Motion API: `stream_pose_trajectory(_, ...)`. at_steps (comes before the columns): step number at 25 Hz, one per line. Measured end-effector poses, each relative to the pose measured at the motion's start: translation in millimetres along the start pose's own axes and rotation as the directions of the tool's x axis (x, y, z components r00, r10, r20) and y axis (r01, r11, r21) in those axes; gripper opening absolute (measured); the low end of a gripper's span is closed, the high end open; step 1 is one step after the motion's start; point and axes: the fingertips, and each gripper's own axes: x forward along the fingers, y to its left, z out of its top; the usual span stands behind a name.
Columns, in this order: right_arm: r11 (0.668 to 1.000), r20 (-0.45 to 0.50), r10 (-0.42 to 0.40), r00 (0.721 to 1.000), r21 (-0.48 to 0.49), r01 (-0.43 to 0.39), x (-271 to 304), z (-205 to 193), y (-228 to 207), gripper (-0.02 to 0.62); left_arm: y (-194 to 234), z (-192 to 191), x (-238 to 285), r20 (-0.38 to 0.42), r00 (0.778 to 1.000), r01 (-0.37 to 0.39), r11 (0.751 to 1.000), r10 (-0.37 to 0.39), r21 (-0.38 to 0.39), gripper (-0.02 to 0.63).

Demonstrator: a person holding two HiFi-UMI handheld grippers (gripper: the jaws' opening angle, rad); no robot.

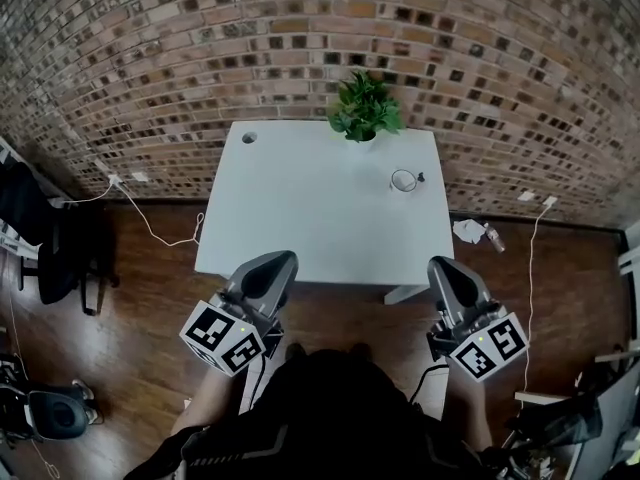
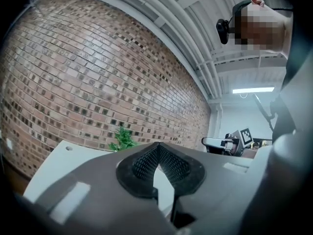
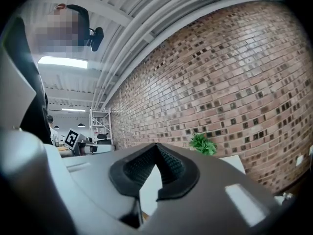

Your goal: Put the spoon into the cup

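A clear glass cup [image 1: 403,180] stands near the right rear of the white table [image 1: 300,218]. A small dark thing [image 1: 420,178], too small to tell as the spoon, lies just right of it. Both grippers hover short of the table's near edge, far from the cup. My left gripper [image 1: 272,268] is shut and holds nothing; in the left gripper view its pads [image 2: 168,161] meet at the tip. My right gripper [image 1: 445,273] is shut and holds nothing too, its pads [image 3: 168,166] closed together. Neither gripper view shows the cup.
A potted green plant [image 1: 362,113] stands at the table's back edge, and a round cable hole [image 1: 249,137] sits at the back left. A black chair [image 1: 50,238] is at the left on the wooden floor. Crumpled paper [image 1: 468,230] and cables lie on the right. A brick wall runs behind.
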Motion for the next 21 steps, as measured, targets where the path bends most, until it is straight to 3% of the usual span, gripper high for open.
stream_pose_trajectory(21, 0.999, 0.041, -0.046, 0.998, -0.004, 0.046, -19, 10, -5, 0.006, -11, -1, -1, 0.003, 1.0, 0.026, 1.0, -0.026, 0.001, -0.006)
